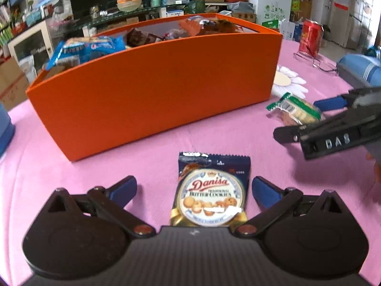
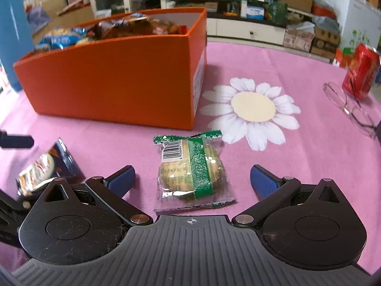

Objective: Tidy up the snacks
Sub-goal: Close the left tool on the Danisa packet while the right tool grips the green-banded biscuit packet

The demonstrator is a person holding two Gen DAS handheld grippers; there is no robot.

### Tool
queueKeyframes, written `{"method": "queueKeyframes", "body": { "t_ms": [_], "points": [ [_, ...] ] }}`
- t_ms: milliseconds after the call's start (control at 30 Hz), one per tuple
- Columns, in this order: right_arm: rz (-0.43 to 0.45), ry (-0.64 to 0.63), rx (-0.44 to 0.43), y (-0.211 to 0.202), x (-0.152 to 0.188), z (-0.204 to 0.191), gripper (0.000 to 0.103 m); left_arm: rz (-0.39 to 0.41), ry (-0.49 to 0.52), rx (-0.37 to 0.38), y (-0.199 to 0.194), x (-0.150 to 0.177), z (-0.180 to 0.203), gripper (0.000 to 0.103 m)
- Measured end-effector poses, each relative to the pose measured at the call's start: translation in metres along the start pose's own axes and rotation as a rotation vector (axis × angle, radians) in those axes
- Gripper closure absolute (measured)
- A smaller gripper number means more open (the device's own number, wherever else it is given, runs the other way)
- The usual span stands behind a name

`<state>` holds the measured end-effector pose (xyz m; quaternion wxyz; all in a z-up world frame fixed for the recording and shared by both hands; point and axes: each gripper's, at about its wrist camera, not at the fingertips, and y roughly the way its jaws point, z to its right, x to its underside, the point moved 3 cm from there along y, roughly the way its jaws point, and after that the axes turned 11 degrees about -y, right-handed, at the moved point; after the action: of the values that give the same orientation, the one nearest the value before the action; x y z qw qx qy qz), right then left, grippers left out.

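Glossy navy foil cookie packet (image 1: 210, 190) lies flat between my left hand-held gripper (image 1: 194, 189) — released; right hand-held gripper (image 2: 192, 178) gapes around a crinkly green-banded clear cracker packet (image 2: 191, 169).

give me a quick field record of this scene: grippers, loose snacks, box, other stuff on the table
left gripper: open, fingers either side of the Danisa packet, not gripping
right gripper: open, fingers either side of the green packet, not gripping
loose snacks: both packets flat on the pink cloth, in front of the box
box: orange, open top, already holds several snack packets
other: red can upright, glasses beside it, daisy print on the cloth
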<state>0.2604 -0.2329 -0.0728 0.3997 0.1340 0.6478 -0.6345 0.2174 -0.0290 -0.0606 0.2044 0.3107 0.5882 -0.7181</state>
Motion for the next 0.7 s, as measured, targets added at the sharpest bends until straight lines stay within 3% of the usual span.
{"method": "queueKeyframes", "body": {
  "t_ms": [133, 267, 600, 700],
  "points": [
    [0.008, -0.004, -0.003, -0.001, 0.000, 0.000, 0.006, 0.005, -0.009, 0.024, -0.002, 0.001, 0.000, 0.009],
    [0.002, -0.002, -0.001, -0.001, 0.000, -0.001, 0.006, 0.006, -0.020, 0.026, -0.018, 0.006, -0.002, 0.044],
    [-0.010, -0.030, -0.029, -0.010, 0.007, -0.010, 0.006, 0.000, -0.103, -0.057, -0.070, 0.057, -0.016, 0.044],
    [0.002, -0.031, -0.028, -0.011, 0.009, -0.011, 0.006, 0.004, -0.122, -0.079, -0.073, 0.060, -0.018, 0.040]
  ]
}}
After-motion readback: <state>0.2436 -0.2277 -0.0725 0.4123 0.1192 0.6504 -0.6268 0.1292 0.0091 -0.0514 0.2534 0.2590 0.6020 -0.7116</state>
